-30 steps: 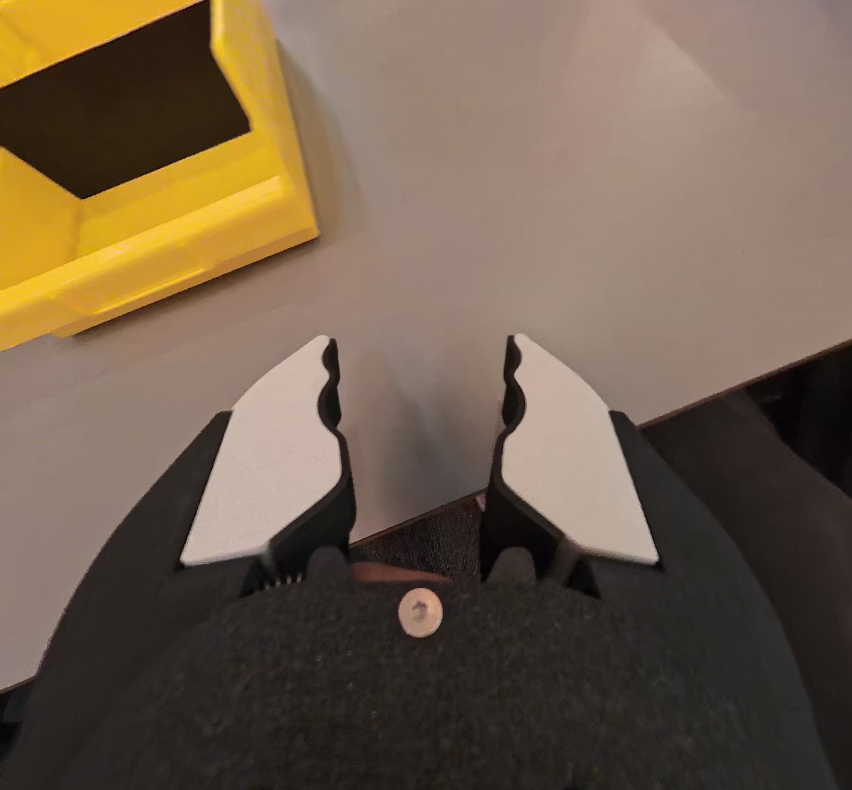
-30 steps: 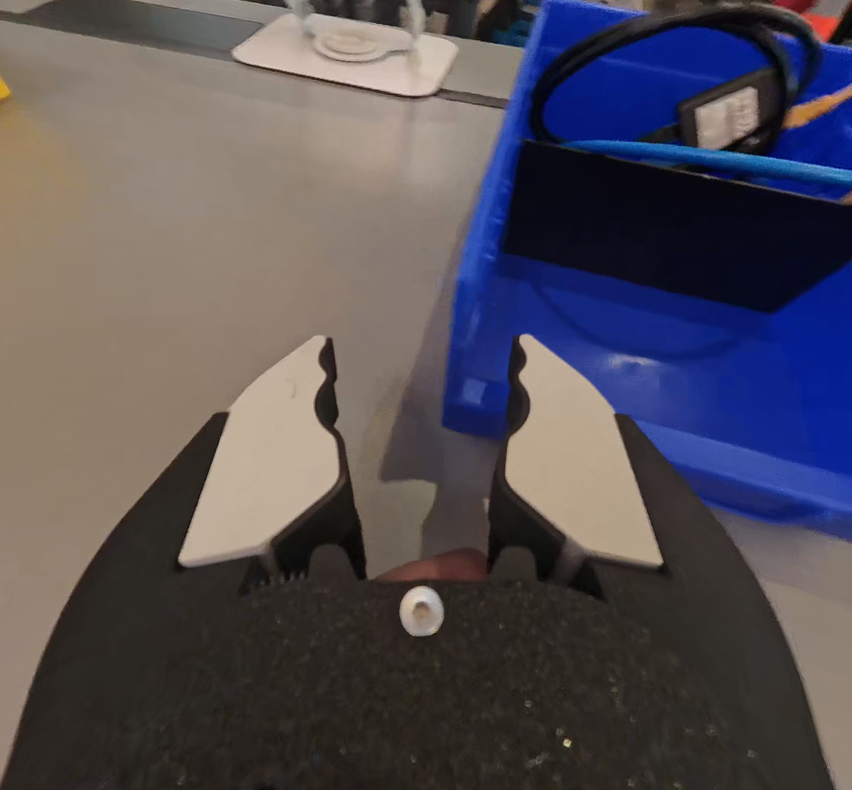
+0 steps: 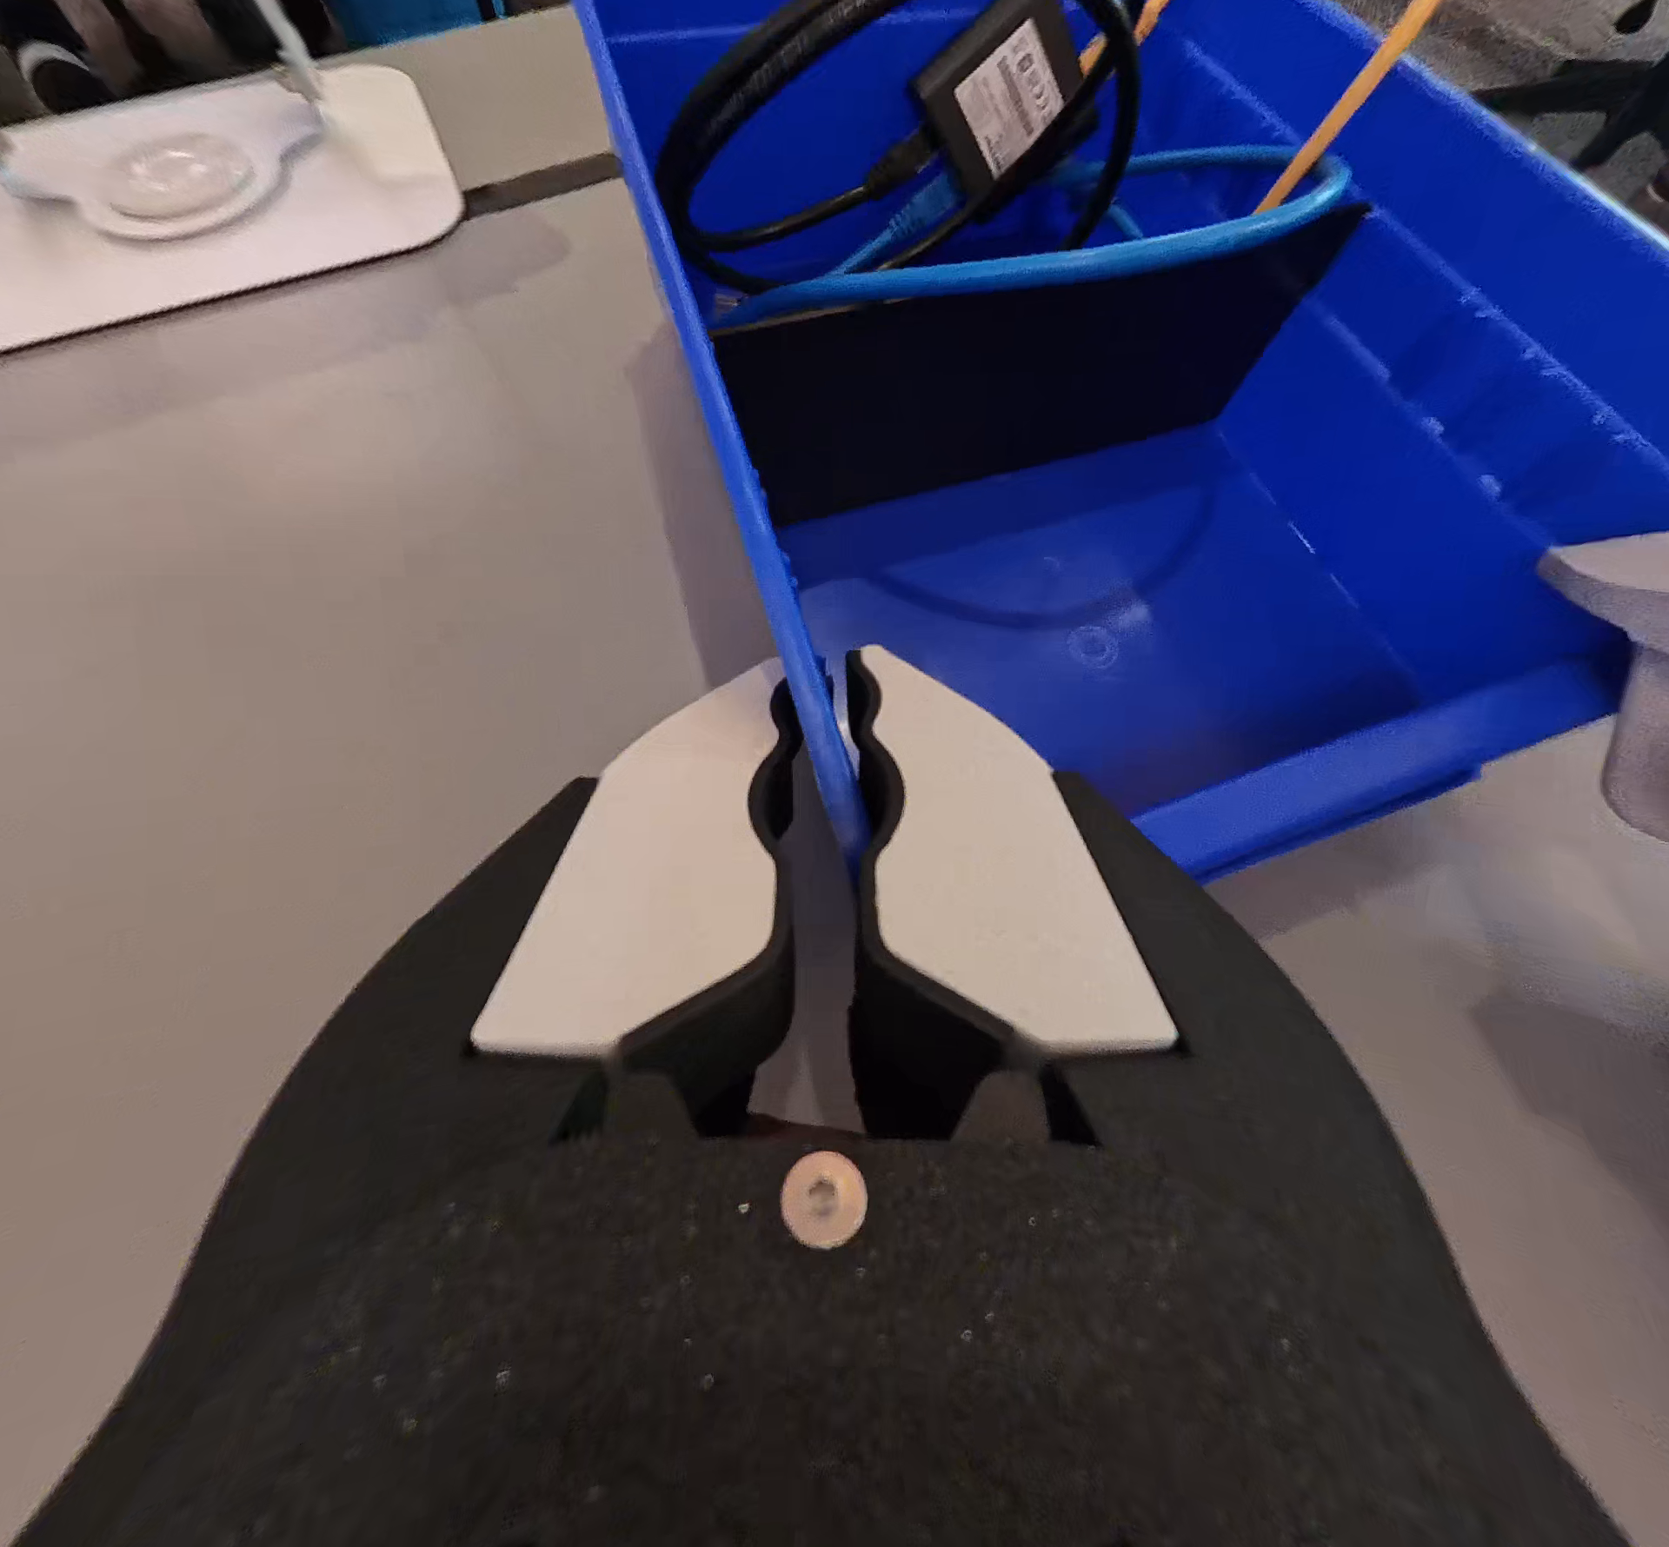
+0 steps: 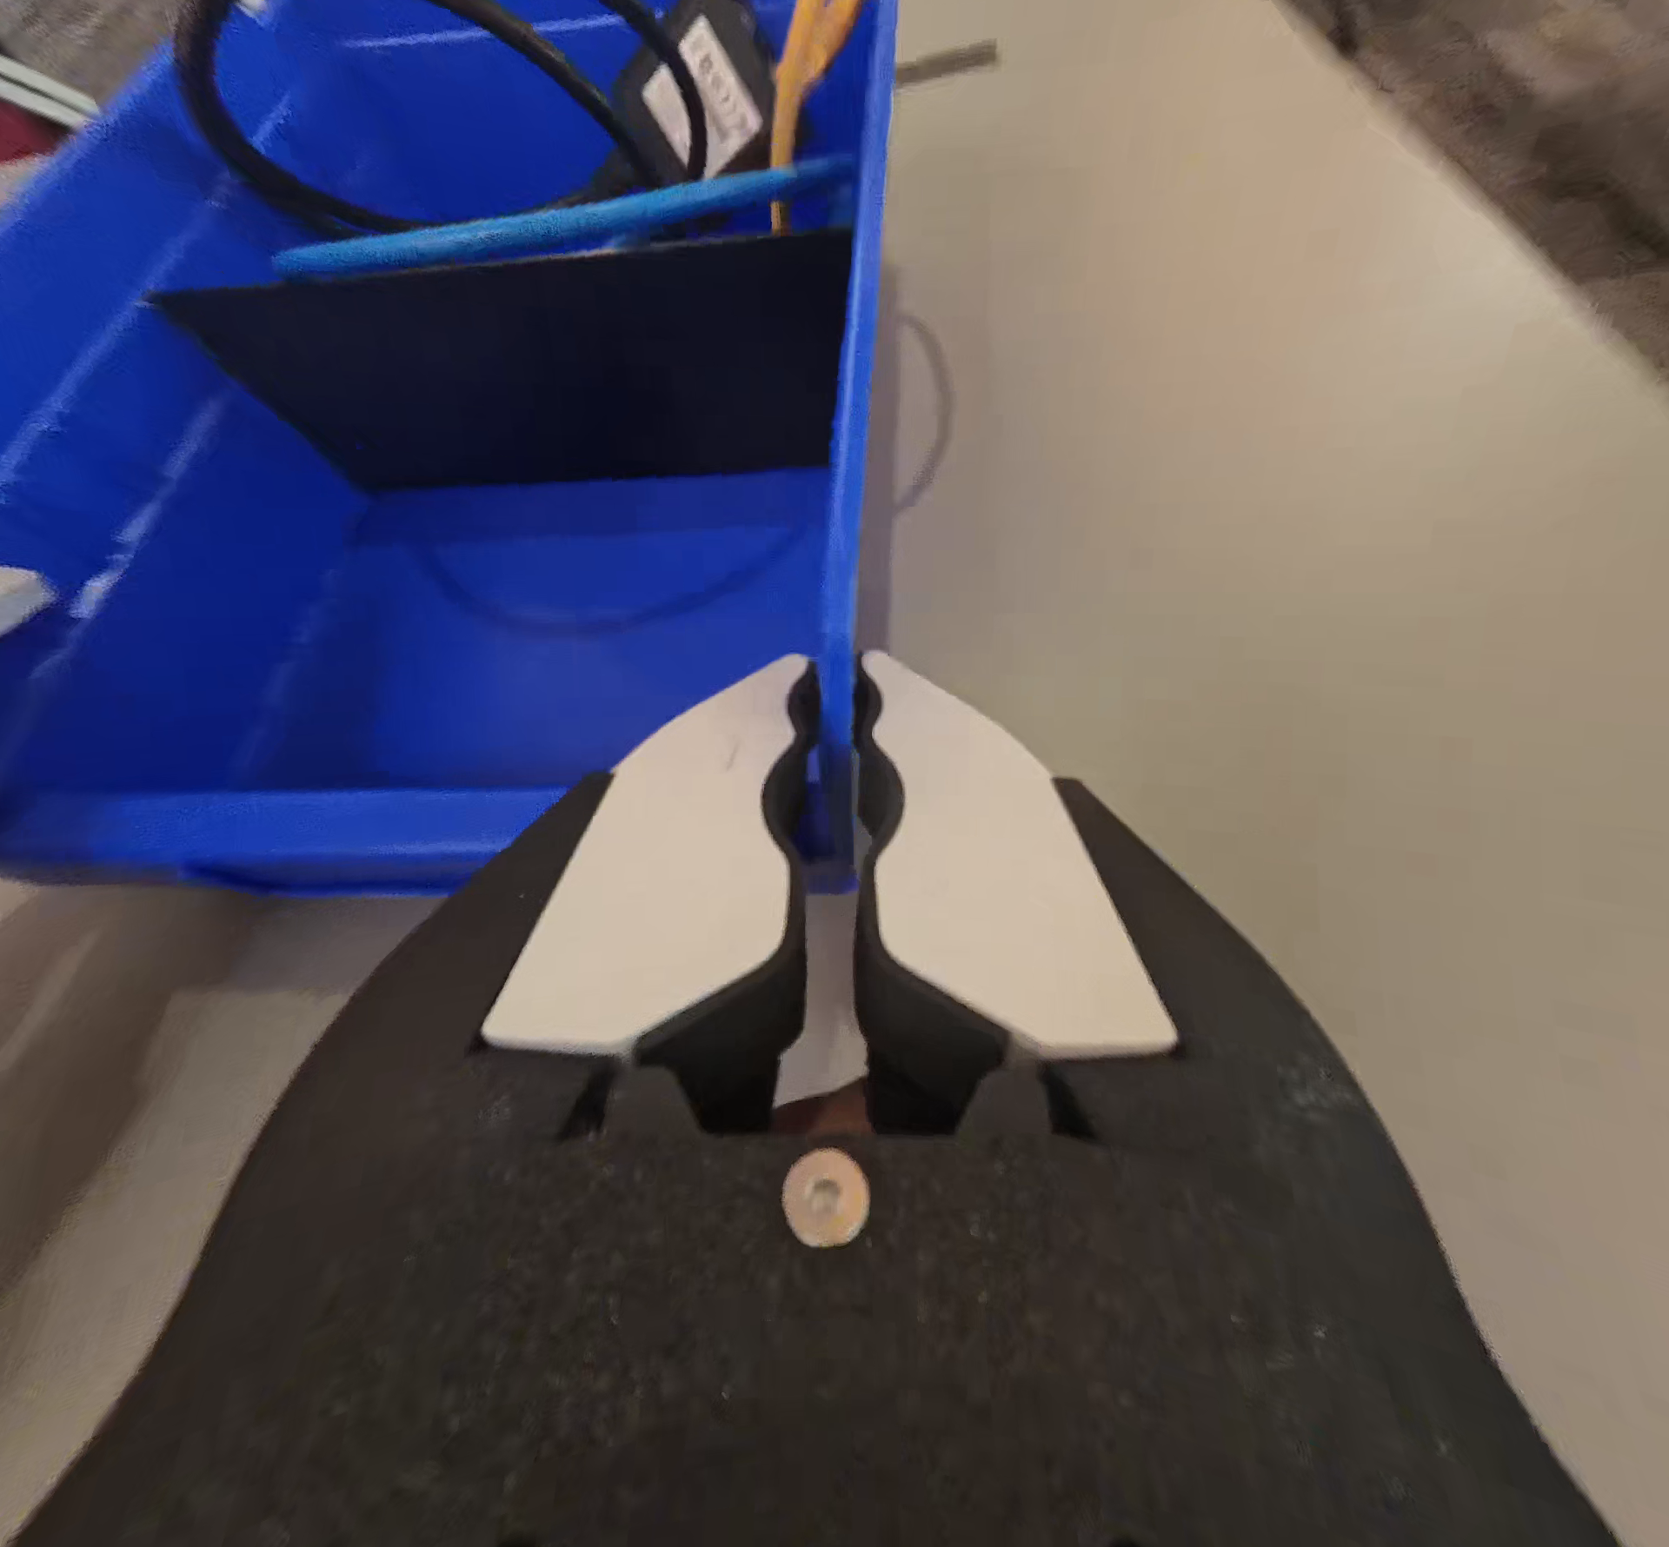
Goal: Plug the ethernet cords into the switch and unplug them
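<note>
The grey tabletop [image 3: 316, 601] carries a long blue plastic bin [image 3: 1355, 510], its long axis running away from both cameras, with a black divider panel [image 3: 975, 402] standing across it. The near compartment holds nothing that shows; the far one holds the task's things.

The left gripper [image 3: 822, 691] is clenched on the bin's left side wall close to the near corner, the thin blue edge pinched between its pale fingers [image 3: 677, 872]. The right gripper [image 4: 835, 682] is likewise clamped on the bin's right side wall at its near end.

Behind the divider, well ahead of both claws, a black cord [image 3: 813, 14] lies coiled in a loop against the back wall. A blue ethernet cable [image 3: 1039, 267] arcs crosswise just behind the divider, and thin yellow cords [image 3: 1355, 86] rise steeply out of the bin's far right part. A small black box with a pale label [image 3: 1002, 90] leans tilted among the coils; it is probably the switch, though blur leaves that unsure.

A flat white base plate [image 3: 226, 185] sits on the table beyond the bin's left side.
</note>
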A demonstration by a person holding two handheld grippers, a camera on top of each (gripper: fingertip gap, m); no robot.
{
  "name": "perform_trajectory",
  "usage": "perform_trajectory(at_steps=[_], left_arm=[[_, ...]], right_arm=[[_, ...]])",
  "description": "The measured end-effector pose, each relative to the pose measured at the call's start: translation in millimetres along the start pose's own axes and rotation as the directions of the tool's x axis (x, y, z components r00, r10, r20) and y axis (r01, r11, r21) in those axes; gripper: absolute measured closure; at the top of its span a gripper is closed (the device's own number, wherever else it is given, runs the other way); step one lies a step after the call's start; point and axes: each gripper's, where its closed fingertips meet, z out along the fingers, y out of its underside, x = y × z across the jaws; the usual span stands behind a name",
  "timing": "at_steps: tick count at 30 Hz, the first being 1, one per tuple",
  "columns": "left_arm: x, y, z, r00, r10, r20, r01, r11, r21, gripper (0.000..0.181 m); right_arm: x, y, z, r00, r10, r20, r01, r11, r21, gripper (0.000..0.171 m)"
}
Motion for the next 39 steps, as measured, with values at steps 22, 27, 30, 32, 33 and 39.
perform_trajectory(at_steps=[22,27,30,32,33,39], left_arm=[[-211.6,87.5,-171.4,0.993,-0.103,0.06,0.103,0.995,0.009,0.131],[-315.7,96.3,-281.6,0.922,-0.3,0.246,0.247,0.943,0.223,0.14],[-429.0,132.0,-327.1,0.796,-0.337,0.502,0.246,0.939,0.241,0.133],[-470.3,155.1,-322.0,0.789,-0.357,0.5,0.314,0.934,0.172,0.126],[-481.5,162.0,-312.7,0.804,-0.362,0.472,0.335,0.931,0.143,0.126],[-493.8,166.4,-268.9,0.862,-0.394,0.318,0.361,0.919,0.161,0.17]], right_arm=[[-254.3,40.7,-6.2,0.831,-0.445,0.333,0.457,0.888,0.045,0.15],[-256.5,56.6,-87.0,0.747,-0.279,0.603,0.341,0.94,0.013,0.145],[-290.0,70.6,-116.9,0.645,-0.148,0.75,0.243,0.97,-0.017,0.144],[-314.5,84.6,-126.2,0.594,-0.101,0.798,0.24,0.969,-0.056,0.144],[-328.0,91.7,-131.4,0.564,-0.079,0.822,0.237,0.969,-0.069,0.144],[-398.9,152.4,-153.5,0.442,-0.076,0.894,0.392,0.913,-0.115,0.144]])
